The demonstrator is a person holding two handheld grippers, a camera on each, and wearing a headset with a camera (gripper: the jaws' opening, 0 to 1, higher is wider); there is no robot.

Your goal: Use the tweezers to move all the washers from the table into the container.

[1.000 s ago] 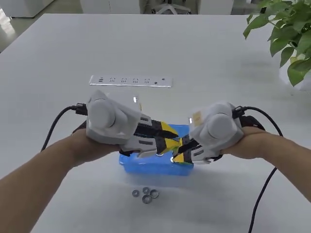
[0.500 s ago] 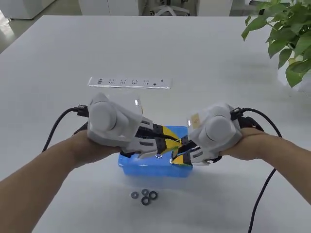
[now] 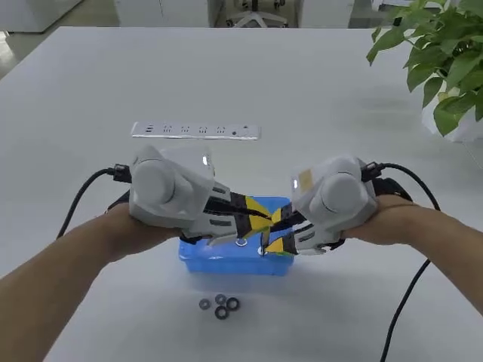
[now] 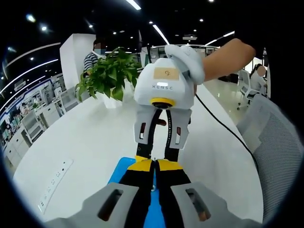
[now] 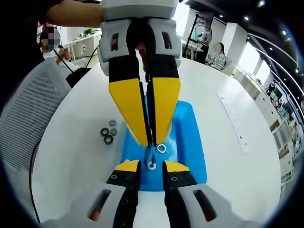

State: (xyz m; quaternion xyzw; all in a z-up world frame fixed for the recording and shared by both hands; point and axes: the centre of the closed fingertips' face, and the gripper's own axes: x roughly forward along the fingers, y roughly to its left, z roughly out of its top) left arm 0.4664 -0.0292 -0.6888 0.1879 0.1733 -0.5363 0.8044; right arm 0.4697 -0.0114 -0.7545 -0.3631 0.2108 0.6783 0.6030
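My left gripper (image 5: 148, 137) reaches in from the top of the right gripper view, its yellow jaws shut on thin black tweezers (image 5: 150, 151). The tweezer tips touch a washer (image 5: 152, 165) over the blue container (image 5: 190, 142); I cannot tell whether they grip it. A second washer (image 5: 161, 148) lies inside the container. My right gripper (image 5: 152, 167) faces the left one with its jaws a little apart, either side of the tweezer tips. Several loose washers (image 5: 108, 133) lie on the table beside the container. In the head view both grippers meet nose to nose above the container (image 3: 226, 260), with the loose washers (image 3: 219, 305) in front.
A white power strip (image 3: 195, 130) lies on the table beyond the container. A potted plant (image 3: 438, 53) stands at the far right. Black cables (image 3: 407, 302) trail from both grippers across the white table (image 3: 317, 90).
The head camera has shifted slightly. Both grippers stay nose to nose over the blue container; nothing has been taken or let go.
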